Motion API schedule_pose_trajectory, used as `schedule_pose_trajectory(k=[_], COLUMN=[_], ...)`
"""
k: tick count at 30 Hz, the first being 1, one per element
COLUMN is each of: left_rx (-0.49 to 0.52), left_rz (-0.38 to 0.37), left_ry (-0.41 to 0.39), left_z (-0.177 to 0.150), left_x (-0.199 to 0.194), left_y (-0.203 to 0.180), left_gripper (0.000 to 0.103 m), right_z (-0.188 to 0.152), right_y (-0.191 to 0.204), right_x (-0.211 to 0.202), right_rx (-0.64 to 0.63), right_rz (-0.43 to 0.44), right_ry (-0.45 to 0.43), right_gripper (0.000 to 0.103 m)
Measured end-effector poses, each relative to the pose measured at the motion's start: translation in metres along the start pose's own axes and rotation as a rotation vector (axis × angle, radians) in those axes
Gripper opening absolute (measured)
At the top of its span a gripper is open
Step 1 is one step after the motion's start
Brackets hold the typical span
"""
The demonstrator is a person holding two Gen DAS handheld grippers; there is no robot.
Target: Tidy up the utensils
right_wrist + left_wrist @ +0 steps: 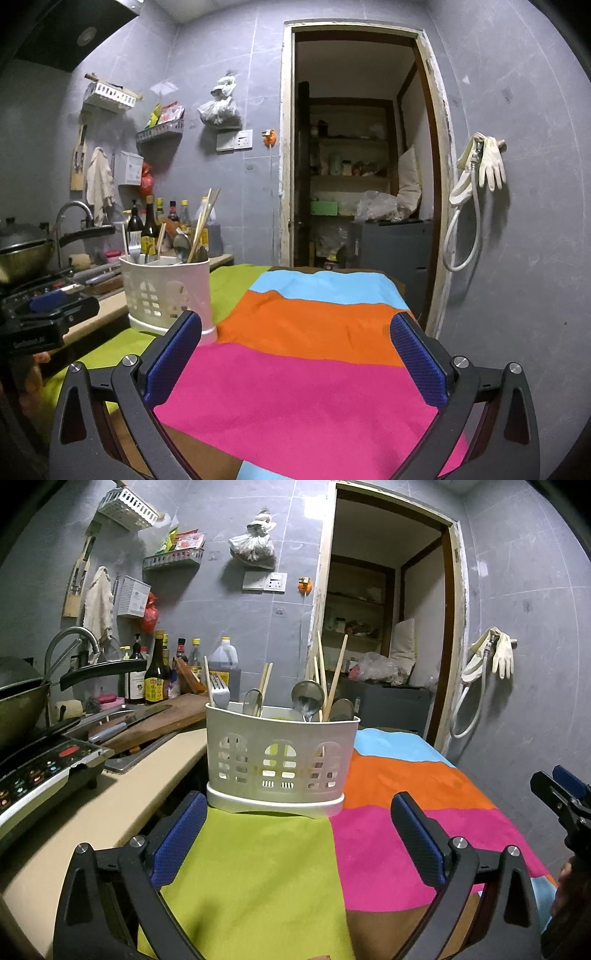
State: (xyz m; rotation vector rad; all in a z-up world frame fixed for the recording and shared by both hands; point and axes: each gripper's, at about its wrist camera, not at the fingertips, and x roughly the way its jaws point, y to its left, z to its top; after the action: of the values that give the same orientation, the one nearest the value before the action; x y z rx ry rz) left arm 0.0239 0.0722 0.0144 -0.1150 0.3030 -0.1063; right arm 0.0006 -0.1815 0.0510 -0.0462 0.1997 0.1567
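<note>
I have both claws low over the striped cloth (pixel 314 369) that covers the desk, and neither is carrying anything. My left claw (pixel 299 834) is spread as wide as it goes, its blue pads well apart with only green and pink cloth showing between them, and it points straight at the white utensil caddy (pixel 280 760), which stands just beyond its fingertips near the desk's left edge, beside the kitchen counter (pixel 110 805). My right claw (pixel 295 354) is spread too, nothing between its pads, aimed at the bare orange and pink stripes to the right of the caddy. The utensils are already standing upright in the caddy: a fork (pixel 220 694) in the left compartment, spoons (pixel 307 698) with bowls up toward the middle and right, and chopsticks (pixel 338 672) leaning out at angles. I read the wide left opening as preparation either to pluck a piece out or to steady the caddy by its walls; the perforated plastic looks light, so it could tip or slide on the cloth if I pull a tangled chopstick carelessly. I judge the open cloth on the right to be the free space for laying pieces out and sorting them.
</note>
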Motion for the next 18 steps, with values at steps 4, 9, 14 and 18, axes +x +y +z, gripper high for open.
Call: schedule_pose_trajectory(k=[4,9,14,18], left_rx=[0.002,0.004,0.007,0.008], left_rz=[0.014,0.026,0.025,0.025], left_ry=[-0.006,-0.007,-0.003,-0.003], left_z=[-0.0022,-0.0035,-0.0044,-0.005], left_x=[-0.0024,-0.0029,-0.0023,-0.0021], left_y=[-0.0001,0.0007,0.0009,0.001], left_gripper=[0.098,0.098,0.098,0.098], right_z=[-0.0027,-0.0044,-0.006,-0.0058], right_y=[-0.0035,-0.0046,-0.0024,-0.0015], right_x=[0.0015,0.0019,0.0028,0.0027], right_rx=[0.019,0.024,0.015,0.013], right_rz=[-0.013,-0.02,-0.018,-0.018], right_ry=[0.003,0.011,0.021,0.021], right_gripper=[0.103,0.103,0.103,0.103])
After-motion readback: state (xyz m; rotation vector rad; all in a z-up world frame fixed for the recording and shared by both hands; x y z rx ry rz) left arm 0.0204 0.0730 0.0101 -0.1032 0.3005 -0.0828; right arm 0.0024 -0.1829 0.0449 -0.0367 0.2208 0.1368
